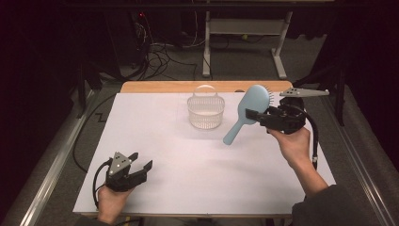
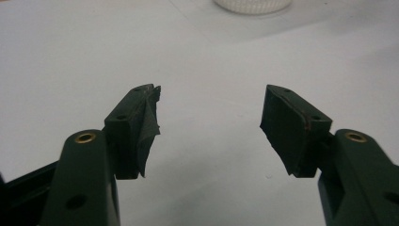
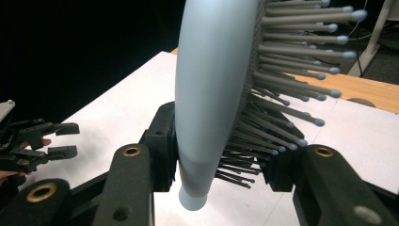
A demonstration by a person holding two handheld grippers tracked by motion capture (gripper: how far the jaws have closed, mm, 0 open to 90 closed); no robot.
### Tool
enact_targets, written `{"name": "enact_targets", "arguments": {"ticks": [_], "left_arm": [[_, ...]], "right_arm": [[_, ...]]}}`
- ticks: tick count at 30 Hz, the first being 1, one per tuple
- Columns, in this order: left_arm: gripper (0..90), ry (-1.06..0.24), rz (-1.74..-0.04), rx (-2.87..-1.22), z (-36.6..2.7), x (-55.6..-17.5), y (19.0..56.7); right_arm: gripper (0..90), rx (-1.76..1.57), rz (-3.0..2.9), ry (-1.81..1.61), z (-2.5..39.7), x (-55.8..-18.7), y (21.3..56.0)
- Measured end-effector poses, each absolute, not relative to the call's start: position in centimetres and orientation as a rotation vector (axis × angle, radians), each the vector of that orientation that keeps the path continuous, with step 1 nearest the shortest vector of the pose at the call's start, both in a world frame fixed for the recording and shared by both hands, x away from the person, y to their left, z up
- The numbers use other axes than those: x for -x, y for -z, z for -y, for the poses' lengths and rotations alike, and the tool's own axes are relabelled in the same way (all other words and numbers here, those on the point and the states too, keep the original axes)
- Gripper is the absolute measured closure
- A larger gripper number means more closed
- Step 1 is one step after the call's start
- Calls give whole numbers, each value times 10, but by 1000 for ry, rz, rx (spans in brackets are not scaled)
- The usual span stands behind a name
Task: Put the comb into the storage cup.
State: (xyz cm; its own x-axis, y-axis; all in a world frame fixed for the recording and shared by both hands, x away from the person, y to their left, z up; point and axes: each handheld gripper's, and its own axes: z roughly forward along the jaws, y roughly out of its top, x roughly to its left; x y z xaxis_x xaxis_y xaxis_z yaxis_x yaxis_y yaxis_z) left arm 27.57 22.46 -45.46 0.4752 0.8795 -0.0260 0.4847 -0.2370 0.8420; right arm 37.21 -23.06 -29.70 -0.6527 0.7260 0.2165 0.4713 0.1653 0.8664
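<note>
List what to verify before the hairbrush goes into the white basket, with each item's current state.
1. Right gripper shut on the hairbrush, jaws across the head's back and bristles: ok.
2. Brush lifted off the table: ok.
3. Handle end hangs free, touching nothing: ok.
4. White basket upright, looks empty: ok.
5. Basket's hoop handle out of the drop path: cannot tell.
6. Left gripper open, holding nothing, at the near left, away from the basket: ok.
</note>
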Motion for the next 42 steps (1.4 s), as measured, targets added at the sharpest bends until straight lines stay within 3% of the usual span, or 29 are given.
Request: {"name": "enact_targets", "arguments": {"ticks": [42], "left_arm": [[360, -581, -1200, -1819, -245, -284, 459]], "right_arm": [[556, -1196, -2141, -1469, 195, -422, 274]]}}
